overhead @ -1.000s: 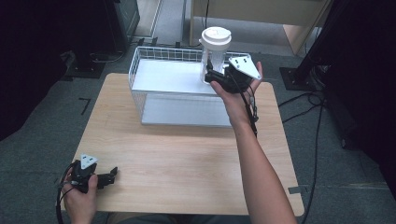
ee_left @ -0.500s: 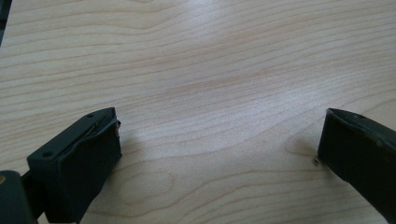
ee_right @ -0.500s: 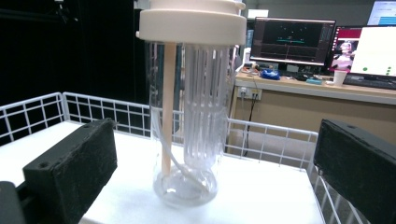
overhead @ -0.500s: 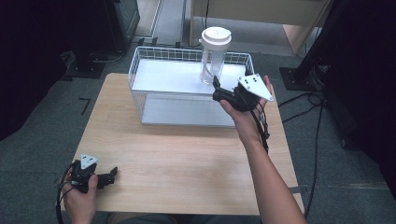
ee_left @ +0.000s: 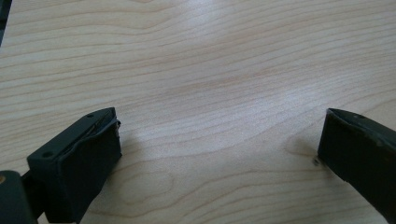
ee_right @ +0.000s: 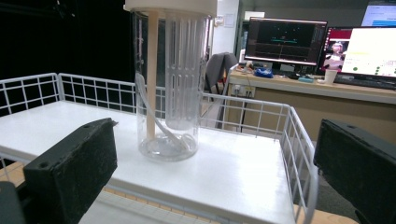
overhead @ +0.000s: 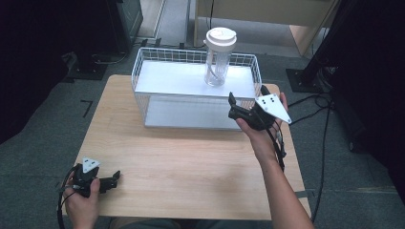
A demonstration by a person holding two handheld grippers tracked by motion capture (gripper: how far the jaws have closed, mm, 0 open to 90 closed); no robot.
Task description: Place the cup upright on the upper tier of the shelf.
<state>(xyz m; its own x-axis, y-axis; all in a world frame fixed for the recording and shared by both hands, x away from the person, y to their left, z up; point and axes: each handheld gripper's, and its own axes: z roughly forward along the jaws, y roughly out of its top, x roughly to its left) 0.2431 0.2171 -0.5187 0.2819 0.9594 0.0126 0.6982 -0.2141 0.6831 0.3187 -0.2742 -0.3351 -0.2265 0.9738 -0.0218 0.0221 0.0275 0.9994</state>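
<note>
A clear plastic jar (overhead: 218, 59) with a white lid stands upright on the white top shelf of a wire basket rack (overhead: 181, 78) at the back of the wooden table. My right gripper (overhead: 232, 107) hovers in front of the rack's right end, open and holding nothing, a short way from the jar. In the right gripper view the jar (ee_right: 170, 93) stands ahead, left of centre, between the spread jaws of the right gripper (ee_right: 215, 163). My left gripper (overhead: 112, 180) rests open near the table's front left corner. The left gripper (ee_left: 217, 140) has bare wood between its jaws.
The rack's white wire rim (ee_right: 289, 126) runs around the shelf, with a lower white shelf (overhead: 191, 114) beneath. Cables (overhead: 329, 109) lie on the floor to the right. A desk with monitors (ee_right: 285, 42) stands beyond the rack. Bare wooden table (overhead: 191, 162) spreads between the grippers.
My right gripper has drawn back from the jar, toward the person and to the right, leaving the jar standing on the shelf. The left gripper has stayed still.
</note>
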